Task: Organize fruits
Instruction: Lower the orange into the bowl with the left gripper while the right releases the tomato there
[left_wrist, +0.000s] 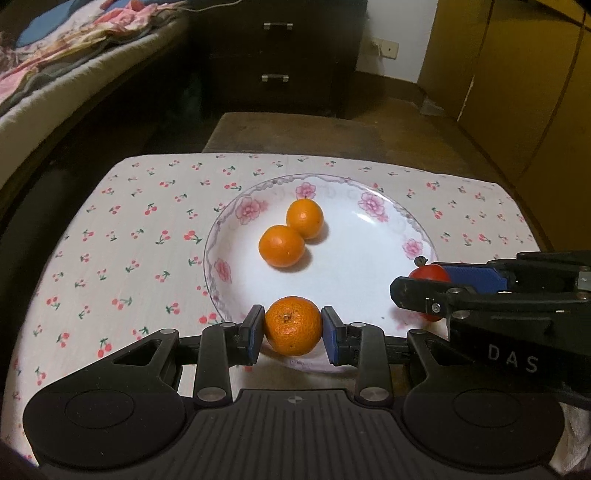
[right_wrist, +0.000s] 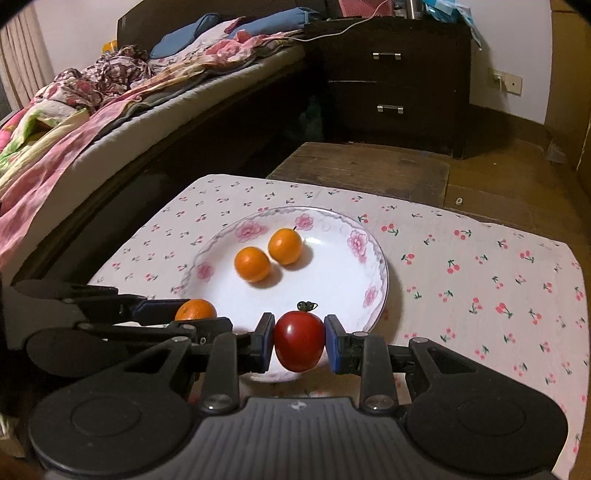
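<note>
The left hand-held gripper (left_wrist: 293, 326) has its blue pads pressed against both sides of an orange (left_wrist: 293, 325), low in the centre of the left wrist frame, at the near rim of the plate (left_wrist: 384, 258). The right hand-held gripper (right_wrist: 299, 341) is closed the same way on a red tomato (right_wrist: 299, 341) with a dark stem, low in the centre of its own frame, also at the plate's near edge. Whether either fruit touches the plate cannot be told.

Two more oranges (left_wrist: 291, 230) lie touching each other in the middle of the flower-rimmed white plate, which sits on a cherry-print cloth (left_wrist: 129, 236) covering the desk.

In the left wrist view the right hand-held gripper reaches in from the right edge, its black finger covering most of the tomato and part of the plate's rim. In the right wrist view the left one enters from the left edge and hides the lower half of its orange.

Beyond the desk stand a dark wooden bench (right_wrist: 365, 166), a dark drawer chest (right_wrist: 391, 81) at top centre, and a bed (right_wrist: 110, 110) piled with bedding at upper left. The frame corners fall off into black and the bedding is blurred.
</note>
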